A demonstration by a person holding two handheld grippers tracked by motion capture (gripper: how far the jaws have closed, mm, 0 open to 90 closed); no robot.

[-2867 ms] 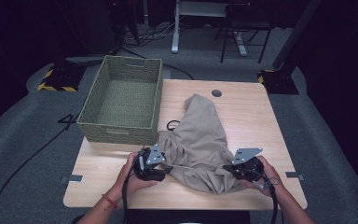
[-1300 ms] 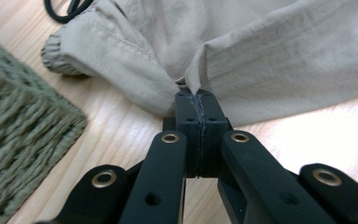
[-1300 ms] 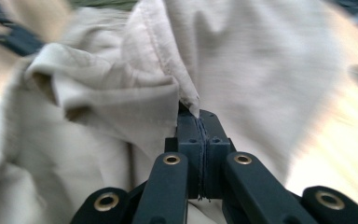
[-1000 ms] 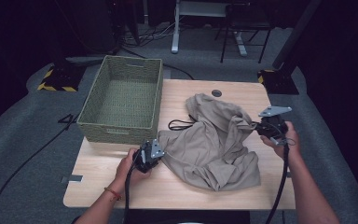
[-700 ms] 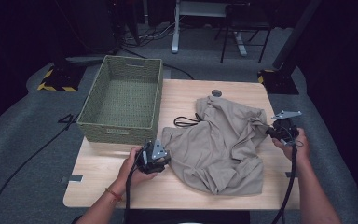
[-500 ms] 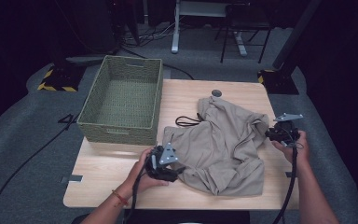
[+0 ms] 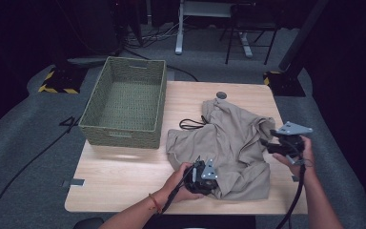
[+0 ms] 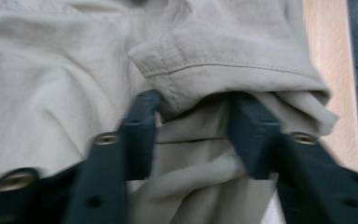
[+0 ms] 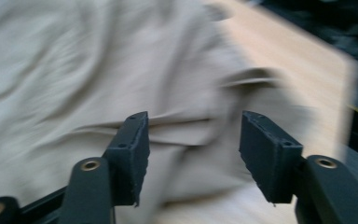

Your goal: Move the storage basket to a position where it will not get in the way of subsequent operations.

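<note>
Your tan garment lies crumpled on the right half of the bench, just right of the green woven basket that sits at the far left. Your left hand-held gripper rests at the garment's near left edge; in the left gripper view its jaws stand apart, released, with a stitched hem bunched just beyond and between their tips. Your right hand-held gripper is at the garment's right edge, over the bench's right side; in the right gripper view its jaws are spread wide, gripping nothing, with blurred cloth below them. A black cord lies beside the garment's far left edge.
</note>
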